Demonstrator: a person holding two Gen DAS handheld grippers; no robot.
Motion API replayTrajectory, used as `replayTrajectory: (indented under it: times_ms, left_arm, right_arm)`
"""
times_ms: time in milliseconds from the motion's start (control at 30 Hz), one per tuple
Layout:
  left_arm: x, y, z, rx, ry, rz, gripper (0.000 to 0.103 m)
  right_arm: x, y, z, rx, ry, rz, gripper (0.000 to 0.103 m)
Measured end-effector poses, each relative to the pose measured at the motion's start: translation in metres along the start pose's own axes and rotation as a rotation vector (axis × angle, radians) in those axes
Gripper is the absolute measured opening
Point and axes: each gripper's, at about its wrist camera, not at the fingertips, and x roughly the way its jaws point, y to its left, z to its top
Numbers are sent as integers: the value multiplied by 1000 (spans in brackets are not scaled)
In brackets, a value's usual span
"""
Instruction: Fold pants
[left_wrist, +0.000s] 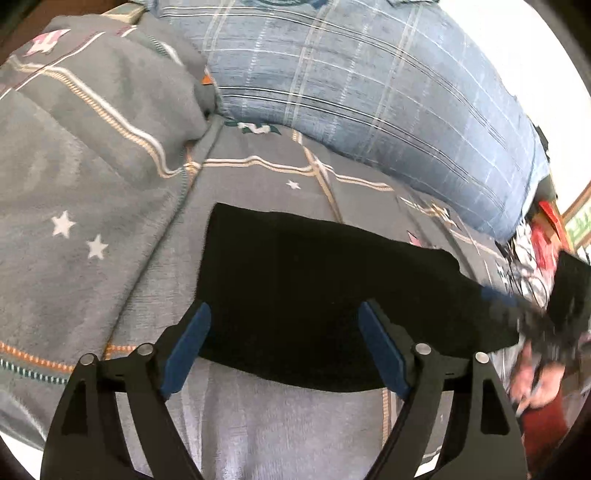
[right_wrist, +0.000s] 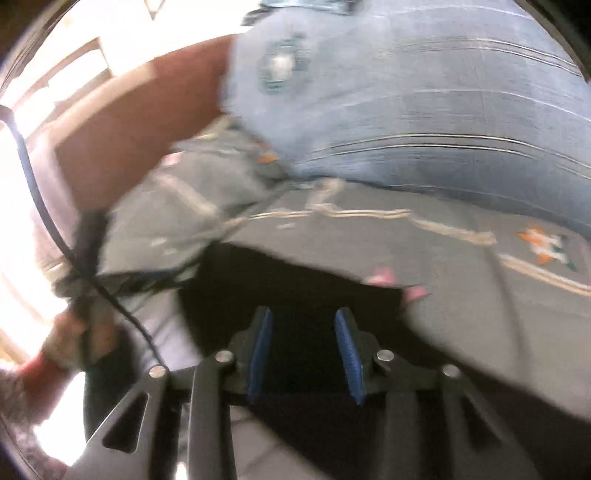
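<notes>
The black pants (left_wrist: 314, 295) lie flat on a bed with a grey star blanket (left_wrist: 85, 206). A big blue checked pillow (left_wrist: 369, 92) sits behind them. The left gripper (left_wrist: 284, 347) is spread wide above the pants, holding nothing. The right gripper (right_wrist: 304, 354) stands partly open over the pants; the view is blurry.

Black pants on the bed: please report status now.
Left gripper open, nothing between the pads. Right gripper open above the black pants. Pants lie flat on grey bedcover. Nothing in the way.
</notes>
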Motion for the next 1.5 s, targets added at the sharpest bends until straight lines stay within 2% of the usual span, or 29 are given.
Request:
replayTrajectory:
  times_ms: [133, 233, 400, 500, 533, 567, 733, 800, 867, 900, 967, 1000, 1033, 1133, 1233, 1367, 1500]
  left_arm:
    - [6, 10, 1, -60, 14, 3, 83]
    - [14, 10, -1, -74, 33, -3, 83]
    - [12, 8, 1, -62, 20, -14, 83]
    - [10, 10, 2, -62, 21, -14, 83]
    - [9, 9, 2, -57, 22, -12, 83]
    - [5, 8, 2, -52, 14, -11, 83]
    - [-13, -2, 1, -6, -55, -31, 83]
    - [-3, -5, 1, 3, -35, -25, 83]
    - [9, -7, 0, -1, 0, -9, 83]
    - [13, -8, -1, -2, 13, -13, 83]
    - [13, -14, -1, 4, 11, -22, 83]
    - [12, -18, -1, 10, 3, -26, 83]
    - [10, -23, 1, 18, -8, -39, 83]
    - [12, -39, 3, 42, -11, -73, 83]
    - [21, -63, 3, 89, -2, -93, 83]
    - [40, -95, -2, 128, 26, -130, 83]
    - [60, -125, -11, 190, 65, -128, 83]
  right_arm:
    - [23, 41, -21, -86, 51, 58, 39]
    - [49, 71, -31, -208, 80, -19, 39]
    - [84, 98, -37, -367, 125, -82, 39]
    - [98, 104, -40, -475, 132, -237, 33]
    - [103, 104, -40, -471, 143, -252, 15]
    - [103, 102, -39, -450, 143, -243, 5]
    - [80, 108, -30, -368, 101, -176, 5]
    - [87, 106, -35, -319, 123, -132, 5]
    - [100, 102, -45, -297, 138, -152, 5]
    - [100, 100, -47, -277, 117, -144, 7]
    - [89, 93, -43, -199, 100, -96, 17]
    - [78, 88, -42, -156, 95, -70, 35]
    - [67, 83, -41, -128, 75, -69, 45]
    - [28, 61, -46, -66, 14, -139, 45]
    - [-5, 27, -59, 12, -36, -247, 45]
    - [-27, -23, -80, 120, -2, -382, 45]
    - [-58, -46, -98, 173, -6, -451, 45]
